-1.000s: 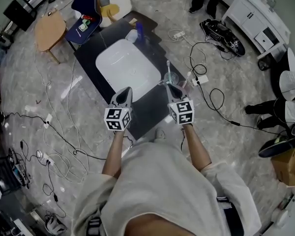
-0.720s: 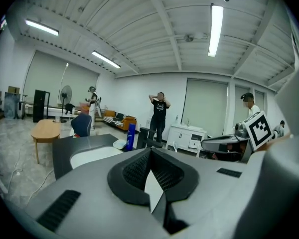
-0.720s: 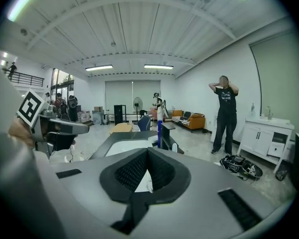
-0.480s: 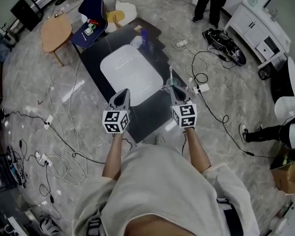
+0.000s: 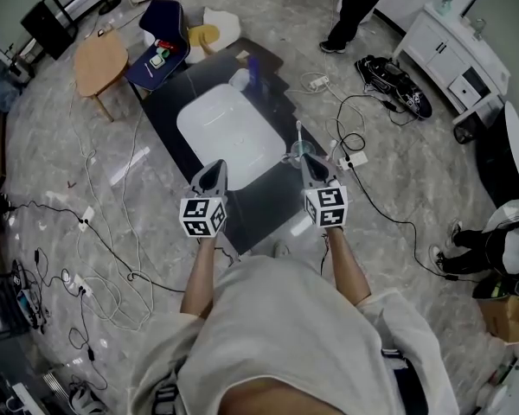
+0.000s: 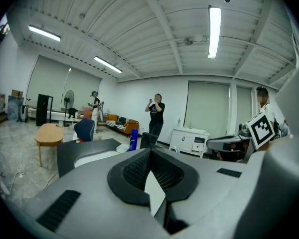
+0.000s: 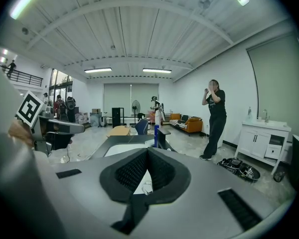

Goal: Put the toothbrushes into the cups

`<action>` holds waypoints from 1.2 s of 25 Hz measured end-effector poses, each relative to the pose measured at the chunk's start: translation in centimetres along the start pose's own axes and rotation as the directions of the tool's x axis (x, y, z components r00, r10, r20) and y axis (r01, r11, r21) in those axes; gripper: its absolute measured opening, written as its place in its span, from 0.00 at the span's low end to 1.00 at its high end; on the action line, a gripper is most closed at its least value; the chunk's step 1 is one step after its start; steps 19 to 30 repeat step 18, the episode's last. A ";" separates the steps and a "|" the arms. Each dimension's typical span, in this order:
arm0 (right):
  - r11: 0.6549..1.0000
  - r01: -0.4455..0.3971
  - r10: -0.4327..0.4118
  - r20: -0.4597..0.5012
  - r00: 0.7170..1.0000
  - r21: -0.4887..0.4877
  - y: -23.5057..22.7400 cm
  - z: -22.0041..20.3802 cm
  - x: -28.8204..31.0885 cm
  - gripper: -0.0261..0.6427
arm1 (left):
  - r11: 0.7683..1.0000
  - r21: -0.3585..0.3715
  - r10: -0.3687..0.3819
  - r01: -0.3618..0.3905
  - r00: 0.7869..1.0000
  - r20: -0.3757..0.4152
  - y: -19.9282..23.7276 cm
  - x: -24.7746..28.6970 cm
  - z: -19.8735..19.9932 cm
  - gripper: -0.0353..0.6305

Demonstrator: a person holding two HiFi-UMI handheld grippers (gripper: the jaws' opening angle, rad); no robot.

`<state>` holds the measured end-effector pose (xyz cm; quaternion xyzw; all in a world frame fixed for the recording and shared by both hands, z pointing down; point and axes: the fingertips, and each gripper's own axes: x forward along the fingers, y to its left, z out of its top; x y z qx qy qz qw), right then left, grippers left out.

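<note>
A clear cup (image 5: 300,151) stands on the right part of the dark table (image 5: 268,199) with a white toothbrush (image 5: 297,133) upright in it. My right gripper (image 5: 306,157) hovers just in front of that cup, jaws shut and empty; its own view shows the pads (image 7: 134,171) meeting at the tips of the right gripper (image 7: 148,151). Over the table's front edge my left gripper (image 5: 216,164) is level with the right one and near the white basin (image 5: 225,132). In its own view the left gripper (image 6: 149,151) is shut with nothing between the jaws.
A blue bottle (image 5: 253,66) stands at the table's far end. Beyond the table are a round wooden table (image 5: 99,59) and a blue chair (image 5: 160,37). Cables (image 5: 363,154) trail over the floor. A person (image 5: 355,3) stands near a white cabinet (image 5: 454,46).
Both grippers have lifted a little, still shut. The cup with the toothbrush has stayed in place. The person at the back has shifted.
</note>
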<state>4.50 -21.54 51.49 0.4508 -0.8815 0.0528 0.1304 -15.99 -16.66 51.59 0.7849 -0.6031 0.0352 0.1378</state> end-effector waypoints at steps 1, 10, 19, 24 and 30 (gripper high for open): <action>1.000 0.001 -0.001 0.000 1.000 -0.001 0.0 0.0 -0.1 0.06 | 1.000 -0.001 0.001 -0.001 1.000 0.000 0.0 0.0 0.0 0.09; 1.000 0.008 -0.008 -0.010 1.000 0.001 -0.6 -0.4 -0.3 0.06 | 1.000 0.007 -0.002 0.002 1.000 -0.008 -0.3 0.2 -0.1 0.09; 1.000 0.004 -0.004 -0.013 1.000 -0.009 -0.8 -0.4 -0.1 0.06 | 1.000 0.009 -0.003 0.003 1.000 -0.006 -0.3 0.3 -0.2 0.09; 1.000 0.004 -0.004 -0.013 1.000 -0.009 -0.8 -0.4 -0.1 0.06 | 1.000 0.009 -0.003 0.003 1.000 -0.006 -0.3 0.3 -0.2 0.09; 1.000 0.004 -0.004 -0.013 1.000 -0.009 -0.8 -0.4 -0.1 0.06 | 1.000 0.009 -0.003 0.003 1.000 -0.006 -0.3 0.3 -0.2 0.09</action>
